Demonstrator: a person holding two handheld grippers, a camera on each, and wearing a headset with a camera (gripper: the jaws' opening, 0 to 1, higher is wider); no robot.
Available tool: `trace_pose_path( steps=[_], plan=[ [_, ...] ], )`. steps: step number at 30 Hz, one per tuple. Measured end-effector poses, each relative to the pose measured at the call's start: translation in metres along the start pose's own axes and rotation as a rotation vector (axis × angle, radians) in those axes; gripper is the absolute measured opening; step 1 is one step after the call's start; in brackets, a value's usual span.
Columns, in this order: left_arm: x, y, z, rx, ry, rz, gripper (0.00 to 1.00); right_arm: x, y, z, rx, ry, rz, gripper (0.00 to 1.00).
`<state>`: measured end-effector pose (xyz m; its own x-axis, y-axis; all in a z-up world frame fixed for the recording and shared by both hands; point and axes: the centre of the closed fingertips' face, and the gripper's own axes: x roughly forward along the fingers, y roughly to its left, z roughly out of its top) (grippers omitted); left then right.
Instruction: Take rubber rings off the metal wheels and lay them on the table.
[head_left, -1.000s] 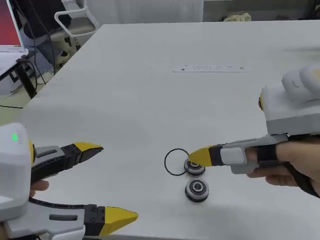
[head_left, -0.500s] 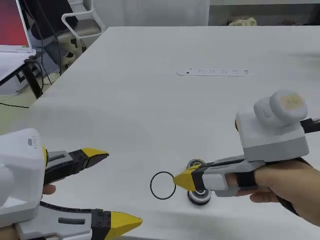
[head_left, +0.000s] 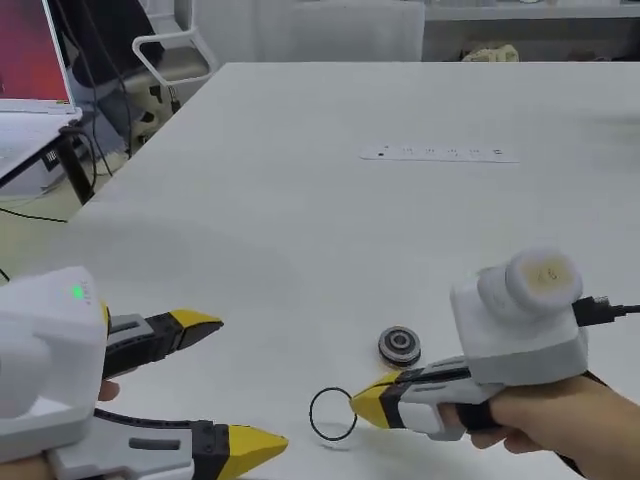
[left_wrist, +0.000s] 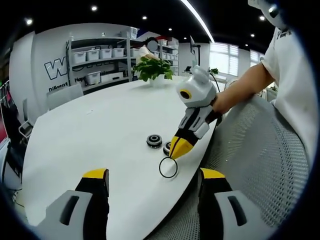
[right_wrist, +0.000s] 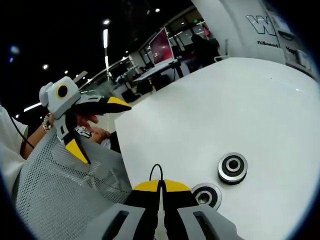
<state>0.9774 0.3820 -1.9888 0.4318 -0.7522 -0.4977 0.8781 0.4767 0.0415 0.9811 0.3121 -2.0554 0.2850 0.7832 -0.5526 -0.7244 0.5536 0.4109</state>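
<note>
My right gripper (head_left: 366, 405) is shut on a thin black rubber ring (head_left: 311, 412) and holds it low over the white table (head_left: 330, 210), close to the near edge. A metal wheel (head_left: 400, 345) lies just beyond the ring. In the right gripper view the ring (right_wrist: 156, 165) loops up from the shut tips (right_wrist: 161, 184), and two wheels (right_wrist: 232, 167) (right_wrist: 205, 195) lie to the right. My left gripper (head_left: 228, 382) stands open at the lower left with nothing in it. In its own view the left gripper (left_wrist: 154, 174) faces the ring (left_wrist: 160, 168), the right gripper (left_wrist: 179, 148) and the wheels (left_wrist: 154, 141).
A flat white strip (head_left: 440, 153) lies farther back on the table. Off the left edge stand a chair (head_left: 170, 60) and a desk with a red screen (head_left: 20, 50). A grey mesh chair (left_wrist: 260, 165) sits at the near edge.
My right gripper has drawn back from the wheels toward the near edge, taking the ring with it. One wheel is now behind the gripper in the head view. The left gripper stays open.
</note>
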Motion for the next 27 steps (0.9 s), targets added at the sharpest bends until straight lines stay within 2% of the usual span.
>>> trace_pose_path(
  steps=[8,20,27],
  plan=[
    [0.000,0.001,0.000,0.000,-0.002,0.007,0.67,0.000,-0.009,0.010,0.009,-0.058,-0.035,0.00],
    [0.000,0.001,0.000,0.008,0.005,0.015,0.66,0.002,-0.019,0.011,-0.022,-0.065,-0.087,0.00],
    [0.000,0.001,-0.002,0.020,0.017,0.017,0.66,0.003,-0.021,0.009,-0.024,-0.052,-0.091,0.00]
  ],
)
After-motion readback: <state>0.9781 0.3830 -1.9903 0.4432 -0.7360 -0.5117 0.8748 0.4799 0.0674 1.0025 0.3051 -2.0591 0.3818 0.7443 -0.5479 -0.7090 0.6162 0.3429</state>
